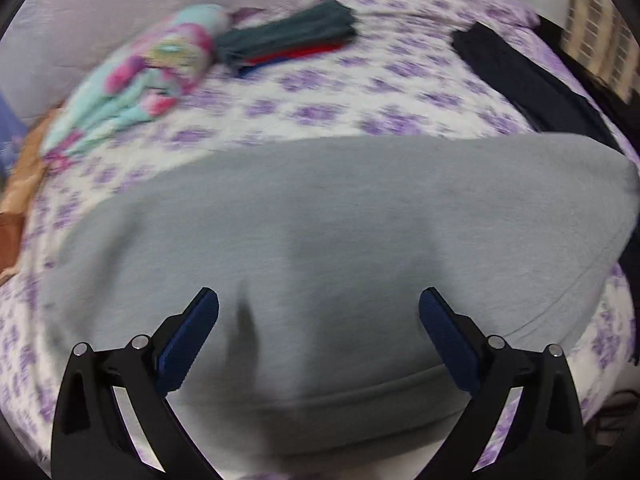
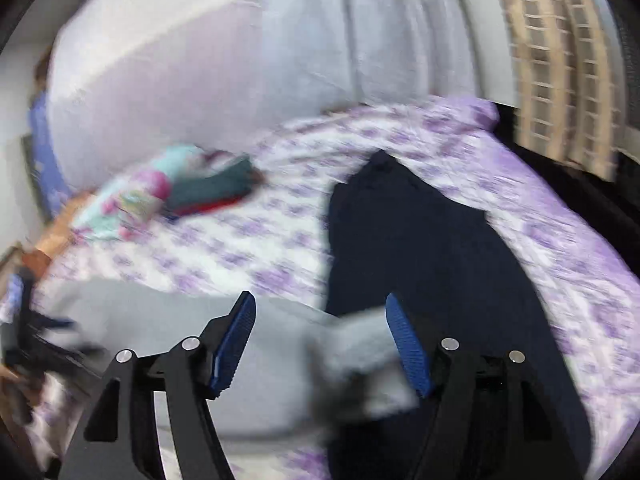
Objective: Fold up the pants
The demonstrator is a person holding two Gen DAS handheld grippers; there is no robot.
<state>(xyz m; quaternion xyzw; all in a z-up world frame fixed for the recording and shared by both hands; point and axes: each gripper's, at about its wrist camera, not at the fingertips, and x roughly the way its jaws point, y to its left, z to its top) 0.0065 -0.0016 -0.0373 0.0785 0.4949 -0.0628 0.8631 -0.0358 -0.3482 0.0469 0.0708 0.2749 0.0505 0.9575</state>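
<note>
Left wrist view: I am looking down on the grey pants, which are lying flat on the purple-flowered bedspread, long axis running side to side across the frame. The left gripper is hovering directly over the pants, tongs spread apart, nothing between the pads. Right wrist view: the right gripper is standing with tongs apart at the pants' right end, a blurred grey edge lying between but unpinched. Only this view is showing the dark garment just beyond that end.
</note>
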